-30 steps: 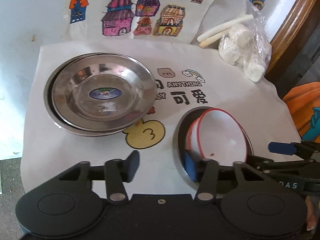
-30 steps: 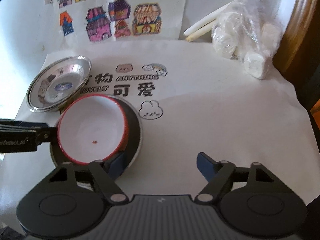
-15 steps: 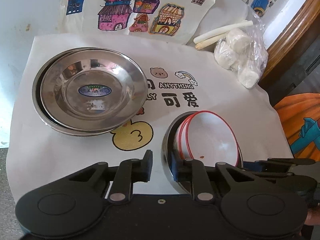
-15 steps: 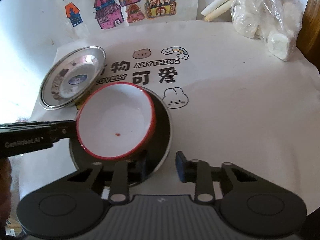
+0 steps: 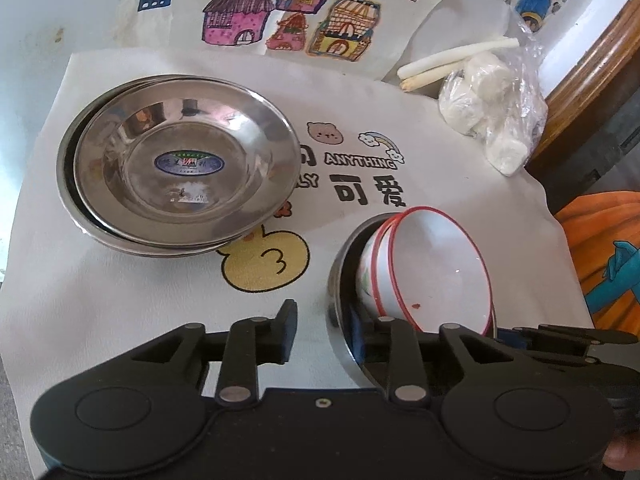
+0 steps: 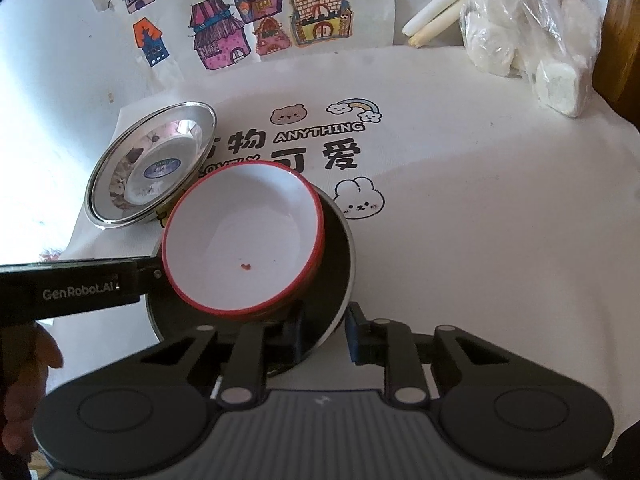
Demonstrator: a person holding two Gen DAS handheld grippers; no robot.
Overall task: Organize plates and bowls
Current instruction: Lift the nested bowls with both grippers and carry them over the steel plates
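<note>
Two stacked white bowls with red rims (image 5: 436, 264) (image 6: 244, 236) sit in a steel plate (image 5: 340, 264) (image 6: 340, 260) on the printed cloth. My left gripper (image 5: 324, 332) straddles that plate's near-left rim. Its jaws are opening, and the left pad stands clear of the rim. From the right side, my right gripper (image 6: 324, 334) is shut on the same plate's rim, one finger inside under the bowls and one outside. Each gripper appears side-on in the other's view. A stack of steel plates (image 5: 180, 164) (image 6: 152, 168) lies to the left.
A plastic bag of white lumps (image 5: 488, 120) and two white sticks (image 5: 452, 56) lie at the back right. Drawings of houses (image 5: 300, 4) lie behind the cloth. A wooden edge (image 5: 592, 72) bounds the right side. A person's hand (image 6: 24, 380) holds the left gripper.
The right gripper went from wide open to closed on the plate's rim. The left jaws narrowed around the rim, then widened a little. Both views drew slightly closer.
</note>
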